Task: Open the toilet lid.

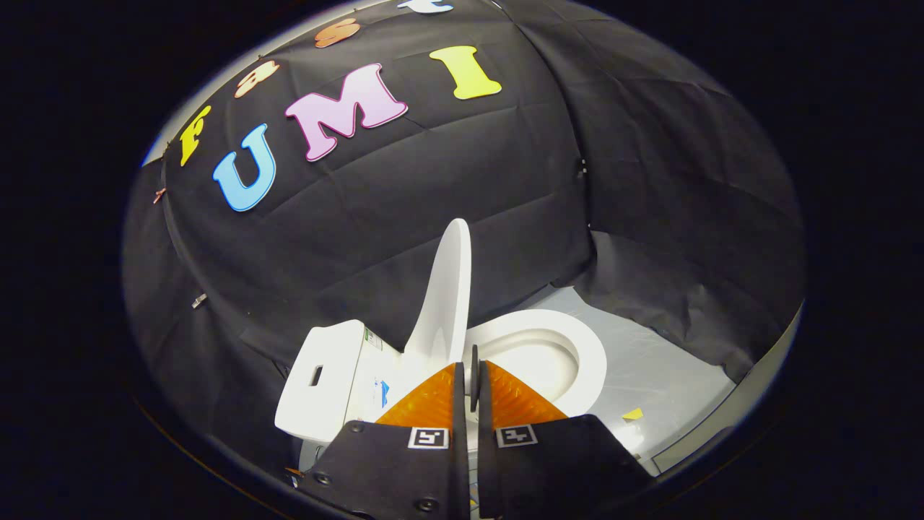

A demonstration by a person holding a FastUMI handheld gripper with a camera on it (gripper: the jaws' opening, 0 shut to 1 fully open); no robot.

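A black cloth wall (447, 188) drapes around the booth and curves behind everything else. Below it, a pale floor (650, 375) covered in what looks like clear plastic sheeting spreads out beyond the toilet, with a small yellow scrap (633, 414) lying on it. A white toilet (339, 375) stands against the cloth, its tank and body to one side and the open bowl with its seat ring (588, 361) to the other. The toilet lid (447, 289) is raised and seen nearly edge-on, standing close to upright between the tank and the bowl, so the task looks nearly or fully done. The lid appears to be a smooth, glossy moulded plastic shell, thin and stiff, probably light but slippery, and it turns on a hinge at the back. Its thin free rim is likely the sensible place to take hold, since that gives the most leverage with little force, and a gentle release would keep it from dropping back. Just below the lid, the gripper (474, 386) points forward, its jaws drawn narrow with only a slim gap between them. A thin dark edge sits in that gap, but whether both fingers (429, 401) actually press on the lid's edge cannot be told. Two small square markers (428, 438) sit on the gripper body.
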